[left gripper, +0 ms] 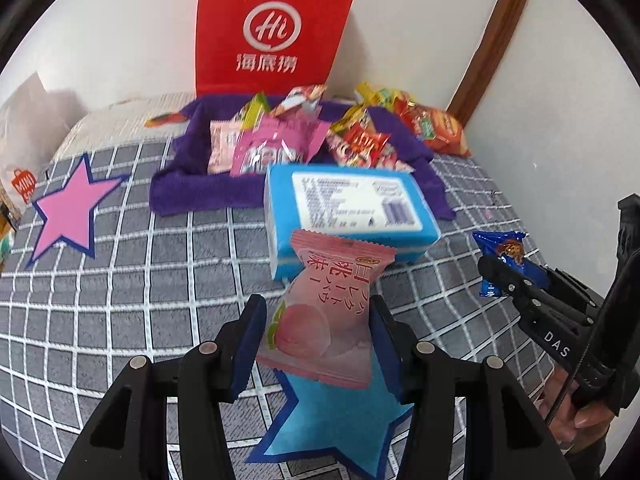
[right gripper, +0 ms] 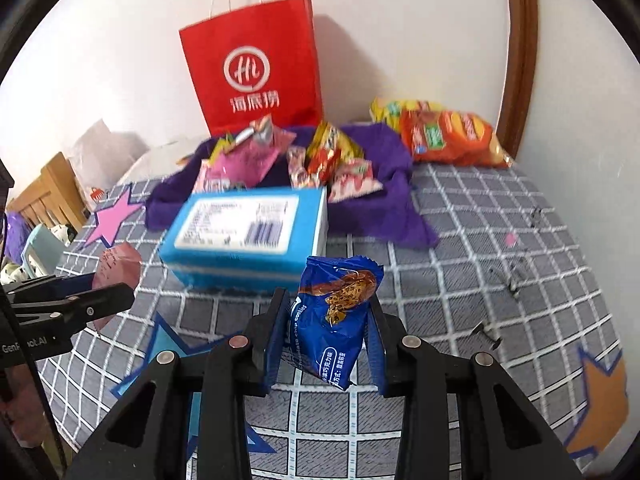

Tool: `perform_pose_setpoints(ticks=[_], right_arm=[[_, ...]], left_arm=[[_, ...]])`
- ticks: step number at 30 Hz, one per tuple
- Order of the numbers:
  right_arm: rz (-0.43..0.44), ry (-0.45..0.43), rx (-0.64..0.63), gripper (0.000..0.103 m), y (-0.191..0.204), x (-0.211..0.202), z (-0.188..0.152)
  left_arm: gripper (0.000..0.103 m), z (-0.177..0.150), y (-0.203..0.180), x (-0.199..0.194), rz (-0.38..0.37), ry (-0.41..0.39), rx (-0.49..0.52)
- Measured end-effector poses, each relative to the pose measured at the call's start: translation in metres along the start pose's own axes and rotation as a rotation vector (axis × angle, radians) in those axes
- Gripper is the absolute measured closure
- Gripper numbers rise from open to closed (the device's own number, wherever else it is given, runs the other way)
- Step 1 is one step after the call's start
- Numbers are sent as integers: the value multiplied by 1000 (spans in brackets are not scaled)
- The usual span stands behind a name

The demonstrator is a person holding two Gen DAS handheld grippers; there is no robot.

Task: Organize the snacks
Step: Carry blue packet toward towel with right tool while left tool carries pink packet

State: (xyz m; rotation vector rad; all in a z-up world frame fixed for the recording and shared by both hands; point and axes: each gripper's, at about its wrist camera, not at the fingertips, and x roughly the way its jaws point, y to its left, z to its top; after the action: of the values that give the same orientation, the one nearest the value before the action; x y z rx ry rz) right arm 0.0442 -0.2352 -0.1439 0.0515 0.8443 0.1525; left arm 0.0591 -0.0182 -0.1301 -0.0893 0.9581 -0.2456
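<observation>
My left gripper (left gripper: 317,308) is shut on a pink peach snack packet (left gripper: 320,320), held above a blue paper star (left gripper: 340,432) on the grey checked bedcover (left gripper: 160,280). My right gripper (right gripper: 328,314) is shut on a blue chocolate-chip cookie packet (right gripper: 340,300), also lifted off the cover. Each gripper shows in the other's view: the right gripper (left gripper: 506,276) with the blue packet (left gripper: 500,250) at the right edge, the left gripper (right gripper: 104,296) with the pink packet (right gripper: 120,264) at the left edge. A blue box (left gripper: 344,204) lies just beyond both packets.
A purple towel (left gripper: 188,188) behind the box holds several loose snack packets (left gripper: 276,144). A red paper bag (left gripper: 272,28) stands against the wall. Orange chip bags (right gripper: 448,136) lie at the back right. A pink star (left gripper: 66,212) and an orange star (right gripper: 600,400) mark the cover.
</observation>
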Motion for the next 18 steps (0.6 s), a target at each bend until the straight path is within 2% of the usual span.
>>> perform_pose_setpoints(ticks=[11,18], right_arm=[[-57,-71,-49,67,7,-34,55],[-9,-95,-15,67,3,-40,92]], left_arm=[[53,47,10,-28,15,-110,-5],[53,83,24,-42,46,-170,-13]])
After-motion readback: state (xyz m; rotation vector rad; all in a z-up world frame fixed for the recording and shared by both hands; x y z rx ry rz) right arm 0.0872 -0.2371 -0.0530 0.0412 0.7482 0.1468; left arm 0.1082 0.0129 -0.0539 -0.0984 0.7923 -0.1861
